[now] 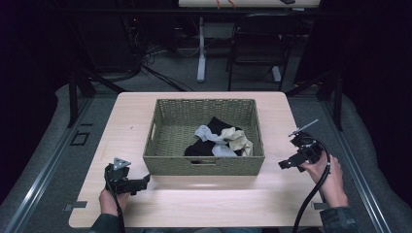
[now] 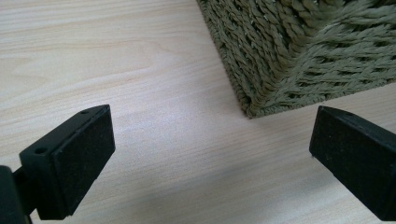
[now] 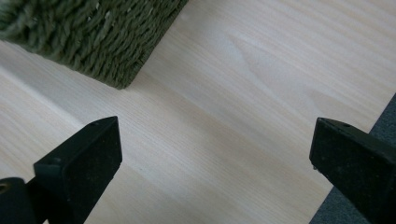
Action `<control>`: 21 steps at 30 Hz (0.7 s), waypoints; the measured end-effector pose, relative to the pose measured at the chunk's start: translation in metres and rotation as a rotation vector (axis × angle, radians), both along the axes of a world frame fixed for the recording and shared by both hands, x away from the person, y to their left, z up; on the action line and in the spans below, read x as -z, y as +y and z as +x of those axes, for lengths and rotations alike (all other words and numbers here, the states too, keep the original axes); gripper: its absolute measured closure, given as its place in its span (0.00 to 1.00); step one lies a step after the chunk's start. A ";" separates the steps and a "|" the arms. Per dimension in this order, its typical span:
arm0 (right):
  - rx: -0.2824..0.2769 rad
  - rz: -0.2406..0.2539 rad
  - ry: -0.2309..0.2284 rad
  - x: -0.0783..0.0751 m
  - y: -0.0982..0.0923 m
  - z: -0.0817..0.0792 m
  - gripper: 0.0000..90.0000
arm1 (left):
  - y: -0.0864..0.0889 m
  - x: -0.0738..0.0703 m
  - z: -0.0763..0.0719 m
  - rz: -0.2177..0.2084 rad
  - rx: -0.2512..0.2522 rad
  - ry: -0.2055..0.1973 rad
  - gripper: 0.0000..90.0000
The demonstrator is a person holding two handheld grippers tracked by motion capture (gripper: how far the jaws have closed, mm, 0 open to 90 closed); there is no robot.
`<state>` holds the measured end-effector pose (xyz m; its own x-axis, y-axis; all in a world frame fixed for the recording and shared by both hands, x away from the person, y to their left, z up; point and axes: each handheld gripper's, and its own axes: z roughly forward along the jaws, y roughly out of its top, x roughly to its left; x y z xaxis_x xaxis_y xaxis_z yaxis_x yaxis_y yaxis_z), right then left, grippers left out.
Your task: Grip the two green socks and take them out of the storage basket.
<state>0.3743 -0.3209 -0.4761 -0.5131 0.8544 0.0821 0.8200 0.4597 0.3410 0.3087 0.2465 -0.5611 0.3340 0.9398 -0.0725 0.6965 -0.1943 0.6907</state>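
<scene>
Both grippers, left (image 1: 144, 183) at lower left and right (image 1: 283, 165) at lower right of the high view, rest with jaws spread wide and empty above the pale wooden table (image 1: 204, 204). Between them at frame centre stands a woven olive basket (image 1: 204, 165) holding crumpled black, grey and beige cloths (image 1: 221, 140); no writing is legible. Beyond, at upper frame, stand a dark chair (image 1: 257, 43) and a white table leg (image 1: 201, 48).
</scene>
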 end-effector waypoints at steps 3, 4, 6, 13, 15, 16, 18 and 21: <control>-0.008 -0.011 -0.003 -0.008 0.000 0.003 0.03 | 0.000 0.000 0.000 -0.001 -0.001 0.000 0.00; -0.004 -0.009 0.003 -0.010 0.001 0.004 0.03 | 0.000 0.000 0.000 0.000 0.000 0.000 0.00; -0.014 -0.016 0.000 -0.013 0.002 0.007 0.03 | 0.000 0.000 0.000 0.000 0.002 0.000 0.00; -0.007 -0.018 -0.007 -0.027 0.008 0.015 0.03 | 0.000 0.000 0.000 -0.002 0.000 0.001 0.00; -0.024 -0.030 -0.008 -0.031 0.007 0.018 0.02 | -0.001 0.000 0.000 0.000 0.001 0.000 0.00; -0.017 -0.008 -0.003 -0.033 0.008 0.018 0.02 | -0.001 0.000 0.000 -0.001 0.003 0.000 0.00; -0.025 -0.022 -0.010 -0.037 0.009 0.021 0.02 | -0.001 0.000 0.000 -0.001 0.003 0.000 0.00; -0.027 -0.017 -0.011 -0.043 0.012 0.022 0.01 | 0.000 0.000 0.000 -0.001 0.003 -0.001 0.00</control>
